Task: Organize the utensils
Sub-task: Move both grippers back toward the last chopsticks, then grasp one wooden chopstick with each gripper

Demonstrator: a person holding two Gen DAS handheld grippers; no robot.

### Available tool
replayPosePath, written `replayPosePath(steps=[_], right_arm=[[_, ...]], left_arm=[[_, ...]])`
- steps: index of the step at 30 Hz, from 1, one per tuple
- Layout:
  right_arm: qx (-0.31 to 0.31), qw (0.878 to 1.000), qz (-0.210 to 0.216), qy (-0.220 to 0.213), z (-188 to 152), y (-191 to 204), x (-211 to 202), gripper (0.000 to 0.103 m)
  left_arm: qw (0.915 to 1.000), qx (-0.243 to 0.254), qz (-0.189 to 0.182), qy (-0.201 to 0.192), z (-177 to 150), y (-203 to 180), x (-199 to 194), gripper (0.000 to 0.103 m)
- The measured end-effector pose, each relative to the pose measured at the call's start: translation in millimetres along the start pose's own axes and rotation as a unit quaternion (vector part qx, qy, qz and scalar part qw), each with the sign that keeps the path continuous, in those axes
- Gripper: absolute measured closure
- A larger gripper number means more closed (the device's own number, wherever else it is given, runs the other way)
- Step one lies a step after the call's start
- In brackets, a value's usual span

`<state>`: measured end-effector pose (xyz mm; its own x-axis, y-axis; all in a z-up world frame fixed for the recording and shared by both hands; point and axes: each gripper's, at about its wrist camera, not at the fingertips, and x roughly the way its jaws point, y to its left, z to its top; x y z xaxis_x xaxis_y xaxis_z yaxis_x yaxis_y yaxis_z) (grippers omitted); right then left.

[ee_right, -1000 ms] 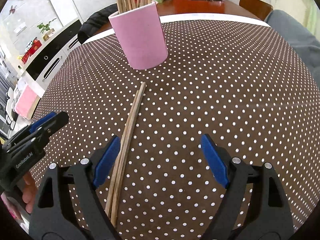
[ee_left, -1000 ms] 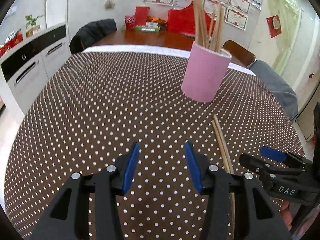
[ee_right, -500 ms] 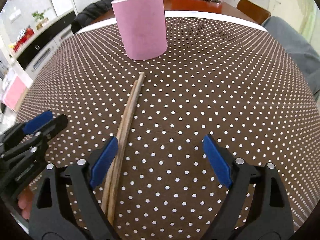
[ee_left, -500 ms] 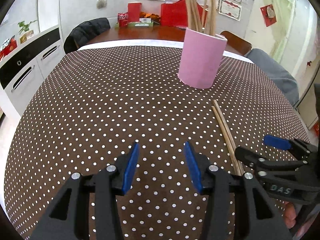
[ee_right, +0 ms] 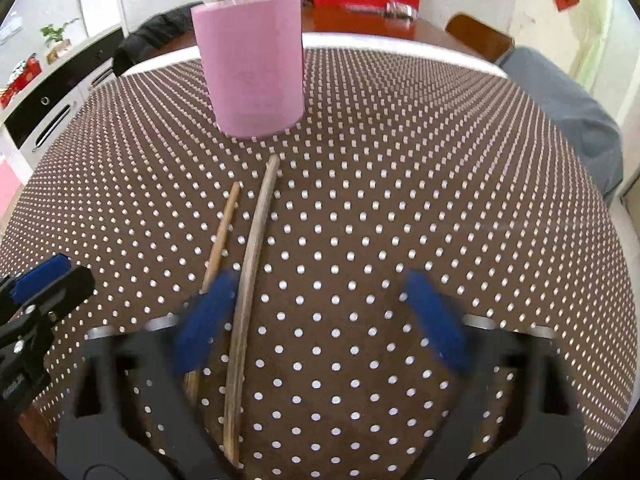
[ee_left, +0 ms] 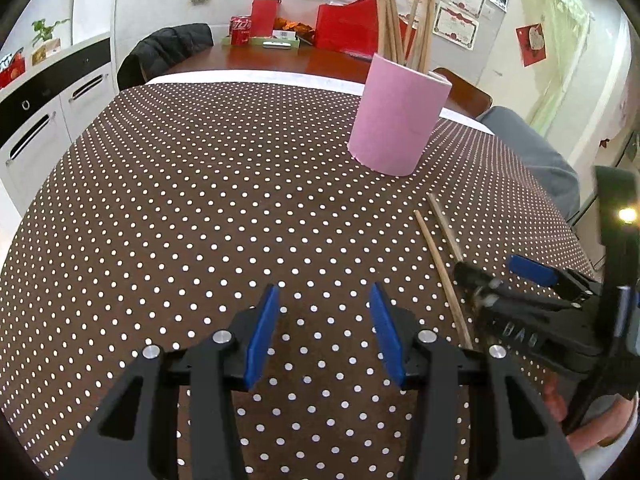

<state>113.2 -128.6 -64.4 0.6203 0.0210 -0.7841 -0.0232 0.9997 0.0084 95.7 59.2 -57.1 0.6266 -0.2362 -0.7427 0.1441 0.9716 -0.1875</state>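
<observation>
Evidently the right gripper (ee_right: 320, 320) is lining up on the two loose chopsticks, which lie lengthwise on the polka-dot tablecloth (ee_right: 440, 200) with their far tips toward the pink holder (ee_right: 252, 68). Its jaws stand wide apart and hold nothing. The right chopstick (ee_right: 254, 248) runs just inside the left-hand blue pad (ee_right: 204, 320), so it sits between the fingers but far off centre; the left chopstick (ee_right: 220, 236) passes under or behind that same pad, and motion blur there makes it hard to say whether the pad touches it. By my reading, the wide opening is meant to take in both sticks at once, which would call for a shift to the left before closing.

The left gripper (ee_left: 324, 336) hovers low over bare cloth, jaws open by a moderate gap and empty, likely kept aside so the other tool has room. From its view the two sticks (ee_left: 440, 264) lie to its right, slightly fanned apart at the far ends, with the right gripper's fingertip meeting them near their middle.

The holder stands upright farther along the table, well apart from both tools, already carrying a bundle of upright chopsticks (ee_left: 404, 24), so the pair on the cloth appears to be what remains.
</observation>
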Motion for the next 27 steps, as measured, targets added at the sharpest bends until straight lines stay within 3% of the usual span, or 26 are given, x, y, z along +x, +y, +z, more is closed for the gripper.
replayPosePath(steps=[1, 6, 15, 27], right_arm=[[-0.003, 1.0, 0.004, -0.007, -1, -4, -4, 0.088], [0.018, 0.998, 0.058, -0.006, -6, -27, -10, 0.095], [0.069, 0.988, 0.136, -0.007, -12, -63, -10, 0.095], [0.112, 0.974, 0.197, -0.004, -17, -85, -15, 0.095]], left_arm=[[1.0, 0.0, -0.001, 0.0, 0, 1, 0, 0.055], [0.9996, 0.027, 0.005, -0.009, -2, -13, -3, 0.055], [0.9973, 0.058, -0.021, 0.039, -4, -57, 7, 0.055], [0.9935, 0.082, 0.022, 0.076, 7, -95, 33, 0.055]])
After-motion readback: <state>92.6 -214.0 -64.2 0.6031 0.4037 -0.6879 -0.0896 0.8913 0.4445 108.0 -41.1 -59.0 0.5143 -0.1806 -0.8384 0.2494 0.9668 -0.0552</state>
